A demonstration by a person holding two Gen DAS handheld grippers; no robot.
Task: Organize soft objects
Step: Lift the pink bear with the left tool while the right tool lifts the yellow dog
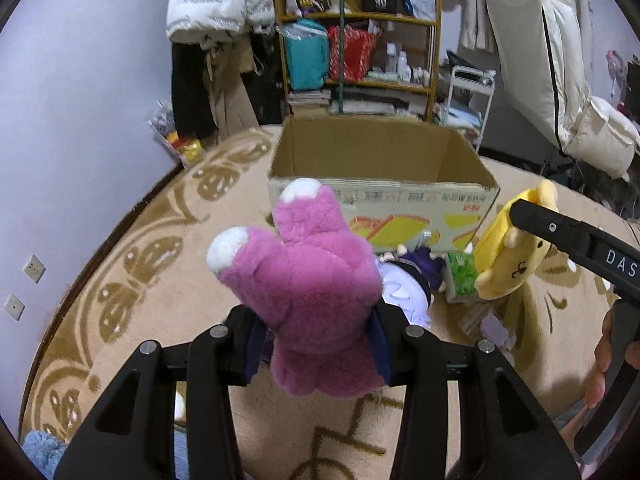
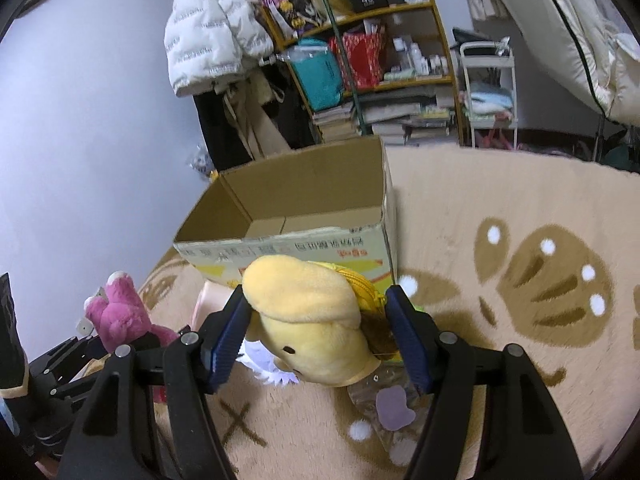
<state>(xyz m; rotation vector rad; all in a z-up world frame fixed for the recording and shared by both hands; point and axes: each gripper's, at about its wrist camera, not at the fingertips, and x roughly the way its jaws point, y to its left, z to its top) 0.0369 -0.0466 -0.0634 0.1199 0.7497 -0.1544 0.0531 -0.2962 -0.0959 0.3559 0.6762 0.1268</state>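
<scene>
My left gripper (image 1: 316, 340) is shut on a pink plush toy (image 1: 308, 280) with white-tipped ears, held above the rug in front of an open cardboard box (image 1: 380, 176). My right gripper (image 2: 316, 320) is shut on a yellow plush toy (image 2: 316, 320), held above the rug just short of the box (image 2: 288, 208). The yellow plush (image 1: 508, 256) and the right gripper's arm also show at the right of the left wrist view. The pink plush (image 2: 120, 312) shows at the left of the right wrist view. The box looks empty inside.
A doll with white hair and purple clothes (image 1: 404, 284) and a green packet (image 1: 460, 272) lie on the patterned rug (image 1: 160, 264) before the box. A plastic bag with a purple shape (image 2: 392, 404) lies below the right gripper. Cluttered shelves (image 1: 360, 40) stand behind.
</scene>
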